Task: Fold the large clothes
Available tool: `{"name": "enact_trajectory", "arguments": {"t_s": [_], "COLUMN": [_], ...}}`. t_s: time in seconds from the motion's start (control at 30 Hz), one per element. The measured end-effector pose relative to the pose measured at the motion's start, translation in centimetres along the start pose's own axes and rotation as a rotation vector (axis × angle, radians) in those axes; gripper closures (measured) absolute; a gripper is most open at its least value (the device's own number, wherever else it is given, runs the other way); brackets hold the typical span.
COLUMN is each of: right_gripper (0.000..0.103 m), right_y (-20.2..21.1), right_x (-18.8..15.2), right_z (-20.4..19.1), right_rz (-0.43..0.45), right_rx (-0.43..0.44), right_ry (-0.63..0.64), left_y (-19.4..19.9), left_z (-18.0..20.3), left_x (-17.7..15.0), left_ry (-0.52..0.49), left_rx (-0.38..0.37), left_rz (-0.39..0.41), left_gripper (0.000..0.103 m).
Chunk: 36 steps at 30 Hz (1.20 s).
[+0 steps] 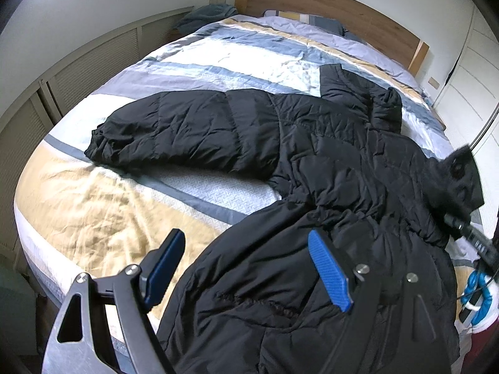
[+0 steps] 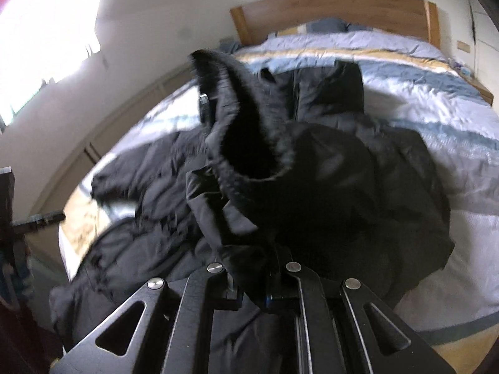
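Black puffer jacket [image 1: 312, 143] lies spread on the bed [image 1: 93, 205], over a striped blue, white & yellow cover, one sleeve [image 1: 174, 131] stretched out flat toward the left side of the mattress, collar end pointing toward the wooden headboard [image 1: 327, 9]. Left gripper [image 1: 246, 268] hangs over the near hem of the jacket w/ jaws wide apart & nothing between them; its blue pads [image 1: 329, 269] sit just above the fabric, one over the jacket, the other over the yellow part of the cover. Right gripper [image 2: 255, 293] has its jaws clenched on a bunch of the jacket's black fabric, lifting the other sleeve, whose fuzzy dark cuff [image 2: 249, 143] gapes open toward the right wrist camera; that view is blurred. In the left wrist view the same lifted cuff shows at the right edge, above the jacket body. Pillows [image 1: 312, 20] lie by the headboard
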State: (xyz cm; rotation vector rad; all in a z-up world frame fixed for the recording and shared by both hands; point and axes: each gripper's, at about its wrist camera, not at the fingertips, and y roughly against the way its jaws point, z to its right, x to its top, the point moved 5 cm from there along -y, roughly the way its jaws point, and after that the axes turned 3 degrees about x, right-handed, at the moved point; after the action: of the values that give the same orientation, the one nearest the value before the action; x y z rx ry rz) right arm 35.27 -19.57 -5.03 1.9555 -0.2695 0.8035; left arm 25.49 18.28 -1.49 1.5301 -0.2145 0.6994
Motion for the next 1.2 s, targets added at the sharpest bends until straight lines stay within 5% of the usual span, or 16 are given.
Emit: {"name": "enact_trajectory", "arguments": {"t_s": [0.2, 0.3, 0.37, 0.4, 0.83, 1.2], "right_gripper": [0.086, 0.072, 0.05, 0.048, 0.047, 0.044], "right_y": [-1.6, -2.6, -3.3, -3.4, 1.4, 7.4], "right_x": [-2.8, -3.8, -4.7, -5.0, -7.5, -2.7], "right_z": [-0.3, -0.4, -0.5, -0.6, -1.5, 7.9], "right_rz": [-0.108, -0.146, -0.174, -0.182, -0.156, 0.031], "right_rx": [0.001, 0.018, 0.043, 0.052, 0.122, -0.063], "right_ry": [0.041, 0.038, 0.028, 0.027, 0.071, 0.006], "left_y": [0.1, 0.9, 1.4, 1.7, 3.1, -1.0], "left_z": [0.8, 1.3, 1.5, 1.6, 5.9, 19.8], "left_x": [-0.5, -0.7, -0.7, -0.7, -0.8, 1.8], "left_ry": [-0.008, -0.024, -0.03, -0.033, -0.111, -0.265], "left_rx": [-0.006, -0.003, 0.0, 0.003, -0.011, -0.096], "left_rz": [-0.008, 0.0, 0.007, 0.011, 0.011, -0.017], "left_gripper": [0.022, 0.022, 0.022, 0.022, 0.022, 0.022]}}
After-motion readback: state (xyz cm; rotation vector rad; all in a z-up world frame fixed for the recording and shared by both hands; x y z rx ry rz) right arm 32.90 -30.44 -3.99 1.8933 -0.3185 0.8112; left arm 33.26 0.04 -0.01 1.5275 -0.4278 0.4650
